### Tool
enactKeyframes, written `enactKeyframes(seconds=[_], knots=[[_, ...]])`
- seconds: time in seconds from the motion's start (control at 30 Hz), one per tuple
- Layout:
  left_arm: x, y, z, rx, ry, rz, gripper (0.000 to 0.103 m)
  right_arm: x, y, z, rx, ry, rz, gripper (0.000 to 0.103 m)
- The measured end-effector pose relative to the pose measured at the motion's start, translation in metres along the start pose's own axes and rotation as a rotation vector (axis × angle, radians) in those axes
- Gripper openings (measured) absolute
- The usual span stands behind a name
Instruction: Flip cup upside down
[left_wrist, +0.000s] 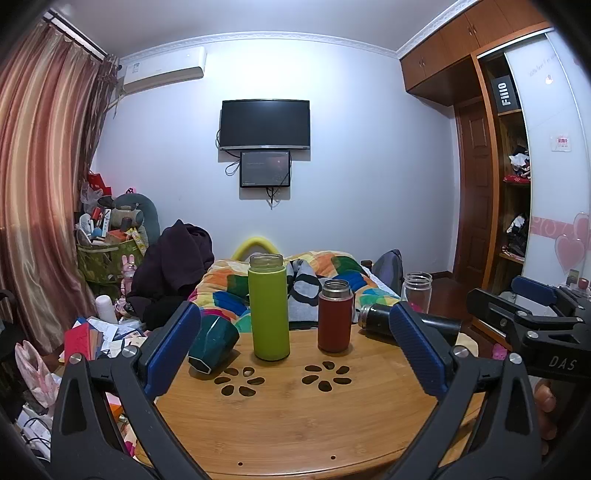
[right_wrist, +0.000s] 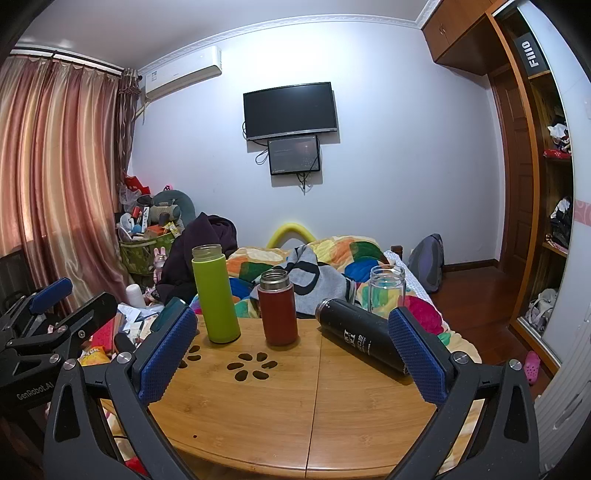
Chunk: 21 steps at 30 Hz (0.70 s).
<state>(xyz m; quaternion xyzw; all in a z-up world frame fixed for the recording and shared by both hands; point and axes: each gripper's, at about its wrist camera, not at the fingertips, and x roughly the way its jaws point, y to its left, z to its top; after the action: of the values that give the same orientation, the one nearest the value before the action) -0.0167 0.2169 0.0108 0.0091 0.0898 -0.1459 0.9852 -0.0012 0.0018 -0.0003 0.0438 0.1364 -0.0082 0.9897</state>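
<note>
Bamboo table (left_wrist: 295, 417) fills the space under both tongs. Left tongs (left_wrist: 295, 354) are wide open and hold nothing. Just past their left finger, the dark green cup (left_wrist: 212, 341) lies tipped on its side. Between the fingers stand the lime bottle (left_wrist: 268, 308) and the red bottle (left_wrist: 334, 317), both upright. Right tongs (right_wrist: 291, 358) are wide open too, empty. Beside their right finger, the black bottle (right_wrist: 356, 338) lies flat.

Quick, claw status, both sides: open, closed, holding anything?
Left claw: open, holding nothing, above the table.
Right claw: open, holding nothing.
</note>
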Motion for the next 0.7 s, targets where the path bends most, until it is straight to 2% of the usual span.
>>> enactKeyframes(seconds=[0.7], knots=[[-0.0025,0.0,0.0034,-0.006,0.001,-0.005,0.103,-0.0057,0.0033,0.0025,-0.011,-0.006,0.019,0.103]])
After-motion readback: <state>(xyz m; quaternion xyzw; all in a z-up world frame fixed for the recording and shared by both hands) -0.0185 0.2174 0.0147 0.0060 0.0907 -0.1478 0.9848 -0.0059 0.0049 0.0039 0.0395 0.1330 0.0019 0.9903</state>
